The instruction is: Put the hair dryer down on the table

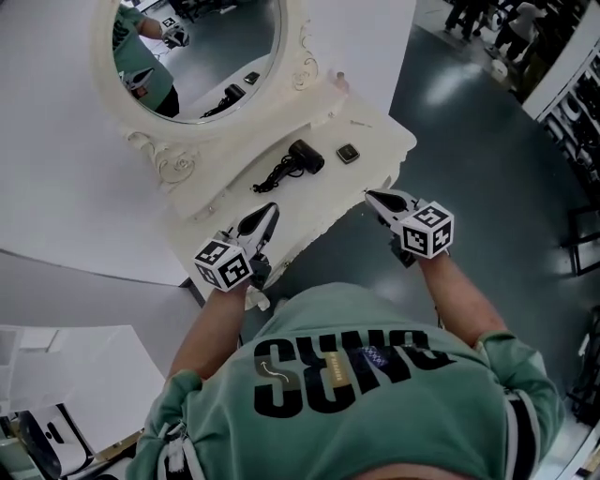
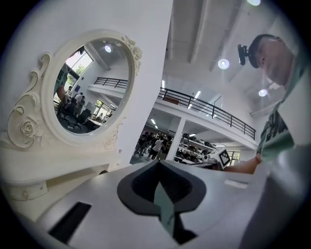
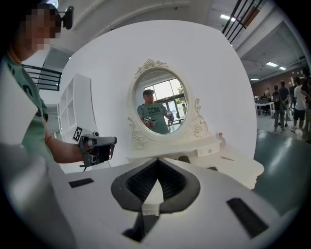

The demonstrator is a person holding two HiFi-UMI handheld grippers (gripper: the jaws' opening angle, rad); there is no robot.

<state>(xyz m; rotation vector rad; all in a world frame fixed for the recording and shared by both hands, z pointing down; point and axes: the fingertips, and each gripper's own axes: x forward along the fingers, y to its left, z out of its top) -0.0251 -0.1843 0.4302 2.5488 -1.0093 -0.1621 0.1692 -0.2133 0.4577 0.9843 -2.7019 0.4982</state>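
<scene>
The black hair dryer lies on the white dressing table, its cord curled to its left. No gripper touches it. My left gripper hangs over the table's front edge, short of the dryer, jaws shut and empty. My right gripper is off the table's front right corner, above the floor. Its jaws meet at the tip with nothing between them. The right gripper view also shows the left gripper held level at the left.
An oval mirror in an ornate white frame stands at the back of the table. A small dark square object lies right of the dryer. Dark floor surrounds the table; several people stand far off. White furniture sits at lower left.
</scene>
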